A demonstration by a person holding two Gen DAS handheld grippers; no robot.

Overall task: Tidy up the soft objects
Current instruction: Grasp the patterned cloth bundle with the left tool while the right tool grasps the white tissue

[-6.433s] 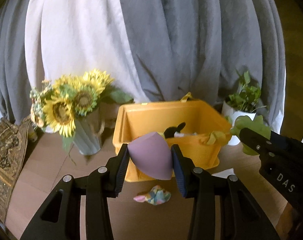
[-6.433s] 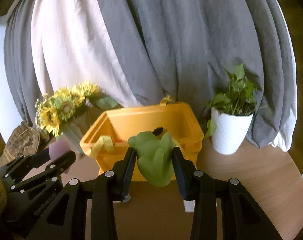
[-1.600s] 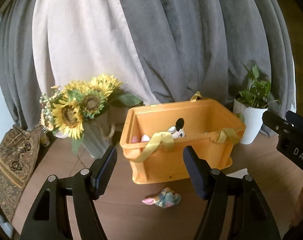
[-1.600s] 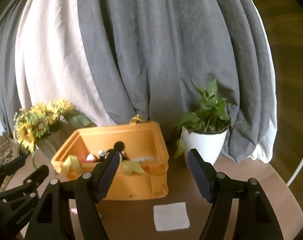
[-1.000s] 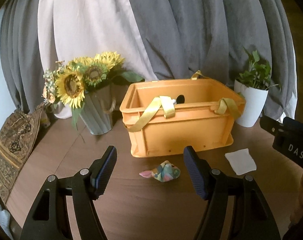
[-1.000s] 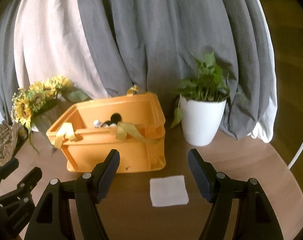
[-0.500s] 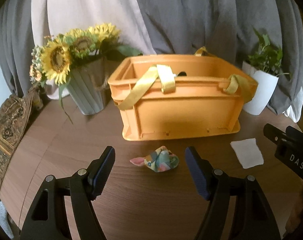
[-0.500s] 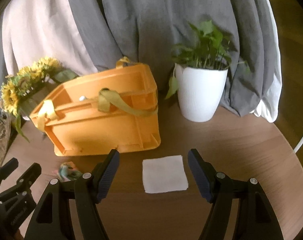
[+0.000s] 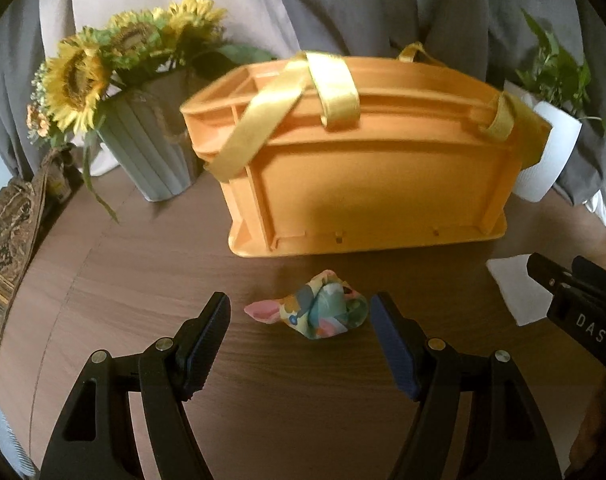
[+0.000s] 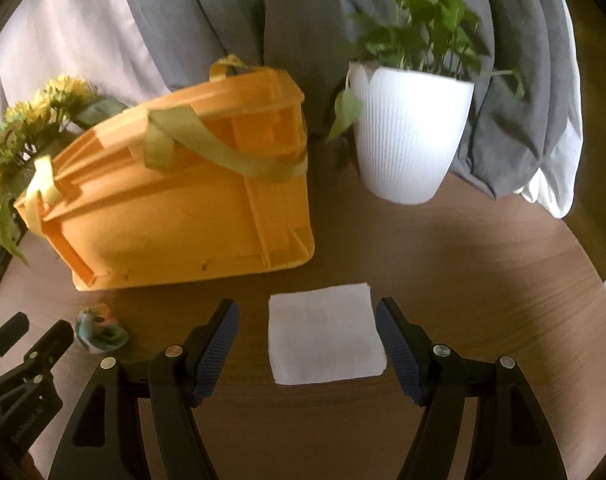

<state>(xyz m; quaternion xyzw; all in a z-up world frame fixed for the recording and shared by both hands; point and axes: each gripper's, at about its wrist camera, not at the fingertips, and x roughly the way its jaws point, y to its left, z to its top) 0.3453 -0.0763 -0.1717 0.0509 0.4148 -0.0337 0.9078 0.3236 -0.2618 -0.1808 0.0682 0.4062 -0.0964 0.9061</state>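
Left wrist view: left gripper (image 9: pixel 299 320) spread wide, empty, low in frame. Scrunchie (image 9: pixel 319 314) lies on table (image 9: pixel 143 272) between the fingertips, untouched. Crate (image 9: pixel 363 168) at centre, behind it.

Right wrist view: right gripper (image 10: pixel 307 332) spread wide, empty. White cloth (image 10: pixel 323 338) flat between the fingers, lower centre. Crate (image 10: pixel 175 208) upper left.

We see a matt plastic crate (image 9: pixel 367 184), satin-sheened fabric straps (image 9: pixel 335 92), a wood-grain table (image 9: pixel 143 280) and a ribbed pot (image 10: pixel 407 136)
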